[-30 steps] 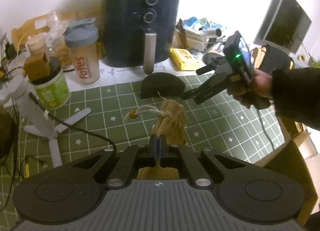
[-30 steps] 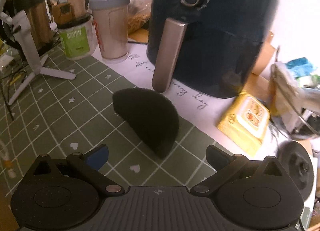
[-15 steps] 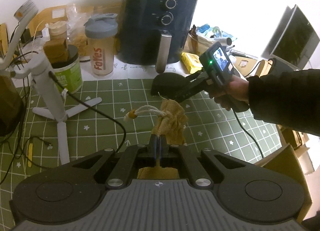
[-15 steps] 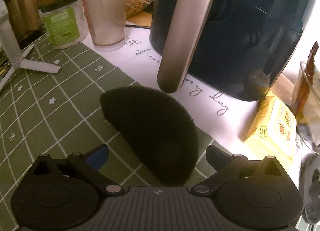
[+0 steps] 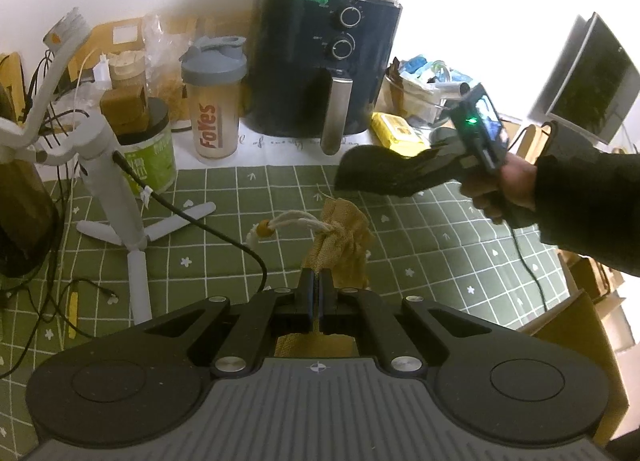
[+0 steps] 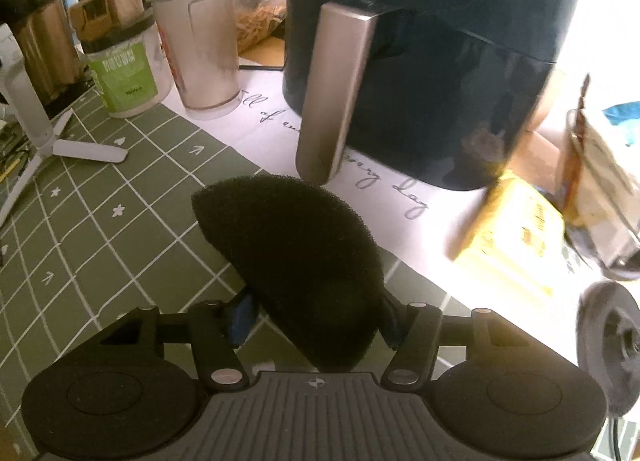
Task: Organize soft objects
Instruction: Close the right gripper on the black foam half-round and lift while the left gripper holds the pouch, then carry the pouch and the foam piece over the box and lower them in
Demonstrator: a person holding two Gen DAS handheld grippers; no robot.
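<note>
Both grippers loaded, one soft thing each

The right gripper (image 6: 316,321) is clenched on the black foam half-disc (image 6: 292,261), lifted off the green mat (image 6: 100,229) near its back edge, long axis running forward from the fingers toward the air fryer (image 6: 440,61). The left gripper (image 5: 319,293) pinches the burlap pouch (image 5: 340,249) (drawstring trailing left), over the mat's middle, just nearer than the foam.

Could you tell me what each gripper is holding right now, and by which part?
Left gripper pinches the burlap pouch at its lower end. Right gripper clamps the black foam half-disc by its near edge.
</note>
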